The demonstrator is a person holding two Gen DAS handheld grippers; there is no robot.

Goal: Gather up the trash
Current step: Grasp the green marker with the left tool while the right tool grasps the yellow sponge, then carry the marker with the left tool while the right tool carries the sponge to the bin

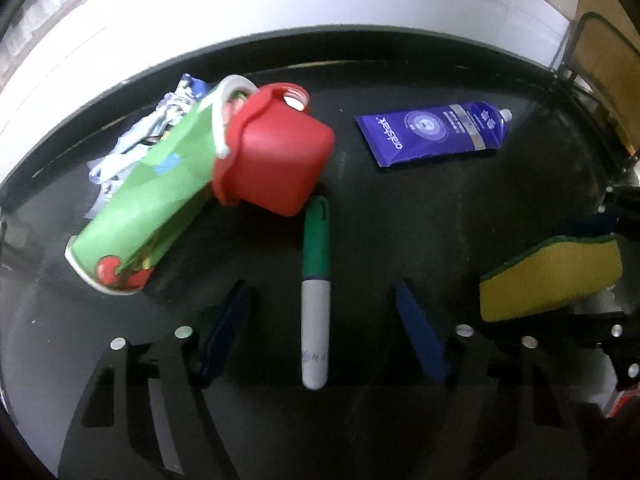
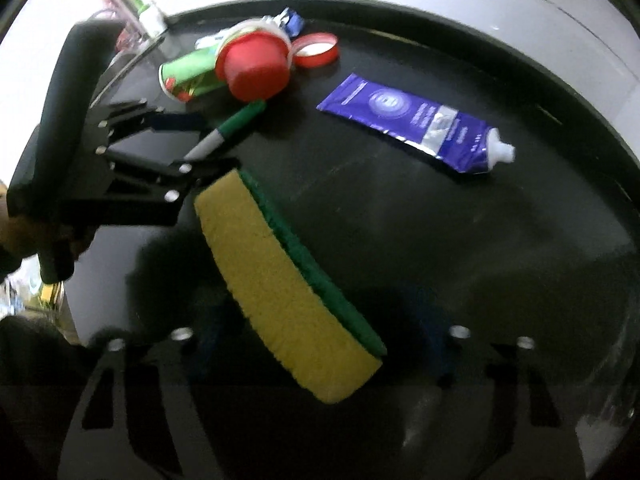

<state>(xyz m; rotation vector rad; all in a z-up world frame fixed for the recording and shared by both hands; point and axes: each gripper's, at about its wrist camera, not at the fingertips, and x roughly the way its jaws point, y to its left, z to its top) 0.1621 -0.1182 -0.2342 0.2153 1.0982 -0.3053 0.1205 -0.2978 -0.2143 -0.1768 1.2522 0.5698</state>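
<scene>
My left gripper hangs over the black table with its blue-padded fingers spread wide and nothing between the pads. A green-capped marker lies on the table between them, its white barrel pointing back toward me and its cap toward the far side. Just past the cap sits a red plastic cup on its side, touching a green paper cup printed with cherries that lies tipped to the left. Behind both, at the far left, a crumpled blue and white wrapper is bunched on the table. To the right of the red cup, well apart from it, a purple toothpaste tube lies flat with its white nozzle pointing right.

My right gripper has a yellow sponge with a green scouring face between its fingers, held edge-on above the table; the pads are mostly dark and blurred there, but the sponge sits off the table between them, so I read it as clamped. From this side I can see a red ring-shaped lid lying flat just right of the red cup, at the far edge. The left gripper shows at the left of this view, spread over the marker.
</scene>
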